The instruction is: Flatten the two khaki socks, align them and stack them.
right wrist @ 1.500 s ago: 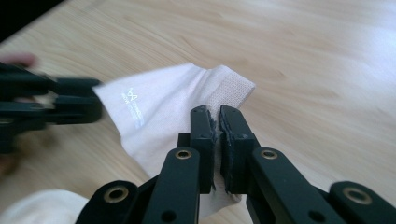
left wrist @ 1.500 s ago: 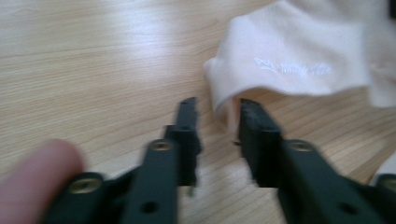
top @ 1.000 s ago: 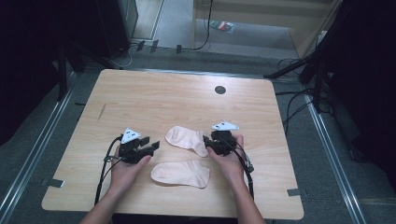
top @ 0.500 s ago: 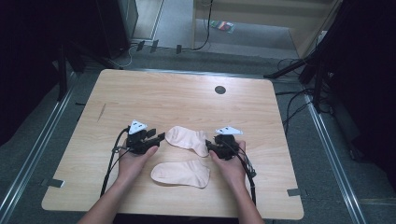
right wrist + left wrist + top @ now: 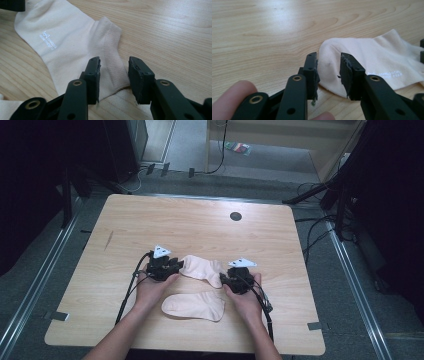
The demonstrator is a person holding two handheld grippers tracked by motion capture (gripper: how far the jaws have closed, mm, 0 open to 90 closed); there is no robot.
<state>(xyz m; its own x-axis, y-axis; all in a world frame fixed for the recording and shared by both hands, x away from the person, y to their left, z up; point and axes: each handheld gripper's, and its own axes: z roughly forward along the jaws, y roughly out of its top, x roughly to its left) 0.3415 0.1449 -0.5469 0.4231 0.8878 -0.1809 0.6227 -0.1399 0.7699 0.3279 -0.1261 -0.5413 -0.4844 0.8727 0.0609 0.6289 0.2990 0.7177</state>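
A pale peach cotton ankle sock (image 5: 202,268) is laid flat on the near half of the light wooden table (image 5: 200,225), stretched sideways between the two hand-held grippers. One rounded end of it is straddled by the left gripper (image 5: 328,71), whose black jaws are parted a fair bit with the fabric edge sitting in the gap; the sock isn't pinched, since cloth can be seen between the pads (image 5: 345,72) with daylight on either side. In the left gripper view some tiny pale lettering is printed on the sock, too small to be read. The opposite end, the ribbed cuff part, is framed the same way by the right gripper (image 5: 113,75), jaws also held apart and the knit edge lying between them, not clamped. In the high view both grippers are set down low at the table surface, the left gripper (image 5: 176,266) at the sock's left end and the right gripper (image 5: 223,281) at its right end, each wrapped by a bare hand with forearms coming in from the near edge. A second pale peach sock (image 5: 195,306) is laid flat just nearer to the person, between the two hands, close to the first but not overlapped with it as far as can be told. Farther back on the table a small round dark hole (image 5: 236,216) is seen.
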